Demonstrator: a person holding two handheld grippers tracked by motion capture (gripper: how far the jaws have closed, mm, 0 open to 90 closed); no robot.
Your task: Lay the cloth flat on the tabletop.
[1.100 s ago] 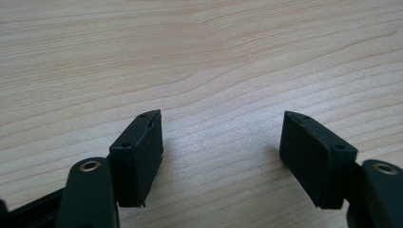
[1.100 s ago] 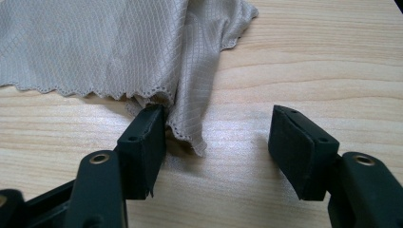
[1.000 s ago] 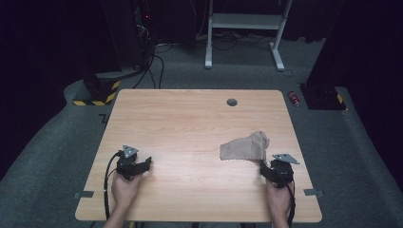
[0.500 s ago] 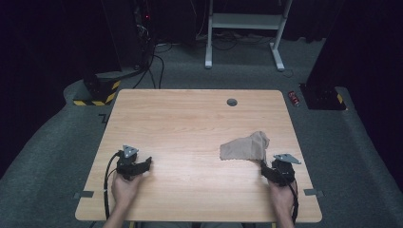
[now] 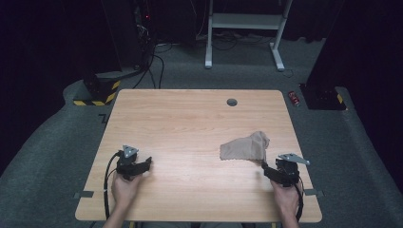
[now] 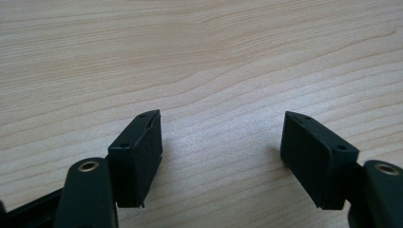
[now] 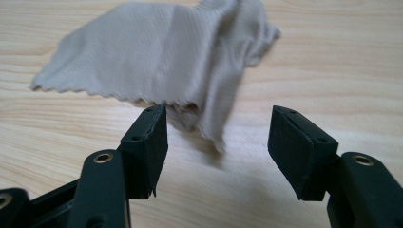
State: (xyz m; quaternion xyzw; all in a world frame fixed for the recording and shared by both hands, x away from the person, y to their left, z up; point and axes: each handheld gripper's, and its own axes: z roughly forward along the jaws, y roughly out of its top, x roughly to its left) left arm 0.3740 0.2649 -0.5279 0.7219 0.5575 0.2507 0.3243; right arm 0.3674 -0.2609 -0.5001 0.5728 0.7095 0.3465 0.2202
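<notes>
Beside cloth (image 7: pixel 157 61) edge, right gripper (image 7: pixel 218 137) agape

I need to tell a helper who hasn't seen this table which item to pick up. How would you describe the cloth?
On the wooden table, look toward the near right side, just ahead of the right gripper. There lies a small beige cloth, crumpled, with a zigzag-cut edge; it is the one soft thing on the tabletop.

Bright table (image 5: pixel 190 123), dark surroundings, soft blur on cloth (image 7: pixel 157 61).
</notes>
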